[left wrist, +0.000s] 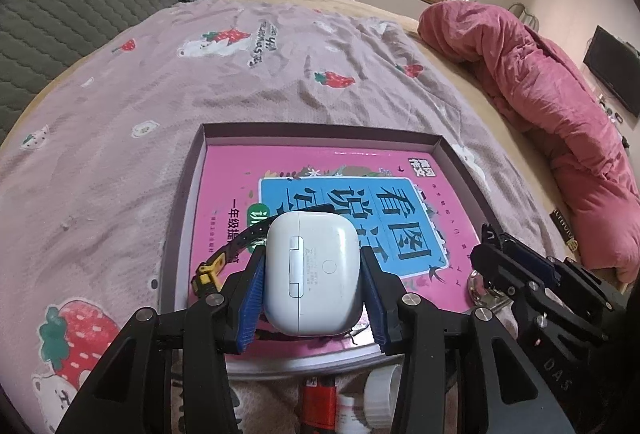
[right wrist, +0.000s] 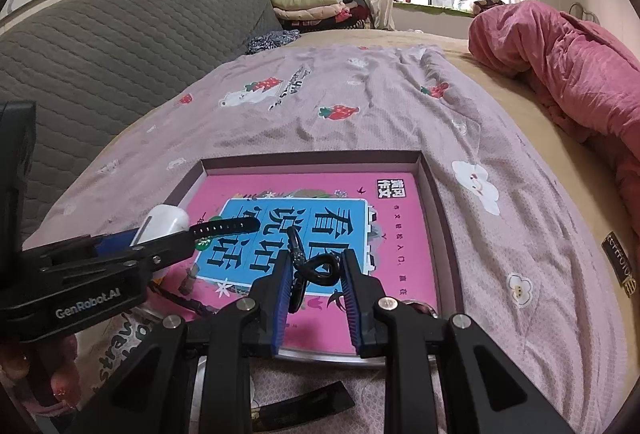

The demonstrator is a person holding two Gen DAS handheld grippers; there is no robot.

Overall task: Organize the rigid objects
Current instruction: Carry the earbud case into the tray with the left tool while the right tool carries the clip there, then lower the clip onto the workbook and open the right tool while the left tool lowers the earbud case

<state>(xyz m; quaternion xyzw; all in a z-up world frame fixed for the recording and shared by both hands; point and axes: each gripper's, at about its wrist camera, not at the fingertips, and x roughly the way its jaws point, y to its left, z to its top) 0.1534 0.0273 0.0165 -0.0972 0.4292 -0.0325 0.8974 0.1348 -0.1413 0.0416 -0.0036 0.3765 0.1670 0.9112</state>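
Observation:
A shallow cardboard box (left wrist: 204, 138) holding a pink book (left wrist: 320, 170) lies on the bed. My left gripper (left wrist: 314, 276) is shut on a white earbuds case (left wrist: 316, 266), held over the box's near left part; the case also shows in the right wrist view (right wrist: 166, 222). A black watch strap (left wrist: 244, 246) with a yellow part lies on the book beside it. My right gripper (right wrist: 316, 272) is shut on a black coiled clip-like object (right wrist: 316, 270) above the book (right wrist: 400, 234); it appears in the left wrist view (left wrist: 516, 266) at the box's right.
A red lighter (left wrist: 318, 398) and a white bottle cap (left wrist: 380, 390) lie in front of the box. A flat black item (right wrist: 304, 406) lies on the pink strawberry sheet (right wrist: 360, 114). A rolled pink quilt (left wrist: 540, 82) lies right; a grey headboard (right wrist: 120, 46) stands left.

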